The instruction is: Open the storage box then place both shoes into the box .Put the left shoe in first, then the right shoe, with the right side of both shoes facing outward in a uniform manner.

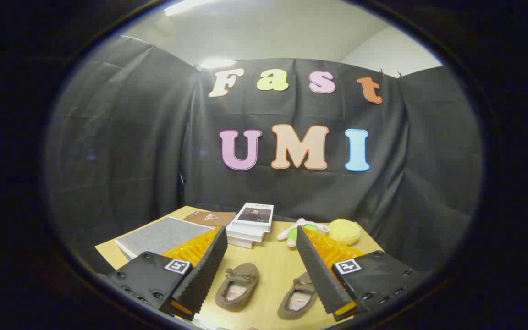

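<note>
Shoes: two brown slippers (pixel 237 286) (pixel 298 297) lie side by side on the tabletop (pixel 273 266), between the spread, empty fingers of your hand-held gripper (pixel 260 240). Beyond the slippers sits a book stack (pixel 251 224); left of the stack, a grey storage box (pixel 161 236).

On the wooden surface (pixel 273 266) in front of you sit a stack of white books (pixel 251 224), a brown booklet (pixel 210 218) just beside it, a plush doll (pixel 301 229) and a yellow fluffy ball (pixel 344 231).
</note>
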Demonstrator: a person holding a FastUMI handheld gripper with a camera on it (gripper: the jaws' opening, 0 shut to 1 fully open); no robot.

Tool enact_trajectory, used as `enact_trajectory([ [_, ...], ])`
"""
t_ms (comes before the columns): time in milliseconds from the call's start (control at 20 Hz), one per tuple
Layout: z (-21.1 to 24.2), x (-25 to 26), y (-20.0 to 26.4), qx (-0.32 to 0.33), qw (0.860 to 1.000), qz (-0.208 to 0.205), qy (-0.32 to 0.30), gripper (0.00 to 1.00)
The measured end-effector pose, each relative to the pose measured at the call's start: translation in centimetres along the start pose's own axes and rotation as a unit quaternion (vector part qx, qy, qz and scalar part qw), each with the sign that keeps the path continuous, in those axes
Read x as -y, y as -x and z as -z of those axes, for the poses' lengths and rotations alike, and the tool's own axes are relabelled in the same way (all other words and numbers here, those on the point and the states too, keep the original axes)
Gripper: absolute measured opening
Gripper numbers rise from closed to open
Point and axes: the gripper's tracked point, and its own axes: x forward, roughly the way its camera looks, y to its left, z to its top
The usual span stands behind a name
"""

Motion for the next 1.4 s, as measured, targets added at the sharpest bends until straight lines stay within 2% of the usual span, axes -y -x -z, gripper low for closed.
enact_trajectory([
  [300,0.0,1.1,0.4,0.002,1.0,0.007,-0.015,0.98],
  [650,-0.8,2.1,0.1,0.021,0.998,0.011,-0.064,0.98],
  [1000,-0.7,2.5,-0.4,0.041,0.987,0.002,-0.155,0.95],
  [1150,0.4,2.2,-0.5,0.049,0.974,-0.007,-0.221,0.96],
  [1250,0.7,2.2,-0.3,0.058,0.959,-0.013,-0.277,0.97],
  [1400,1.3,1.9,-0.2,0.081,0.921,-0.019,-0.381,0.99],
])
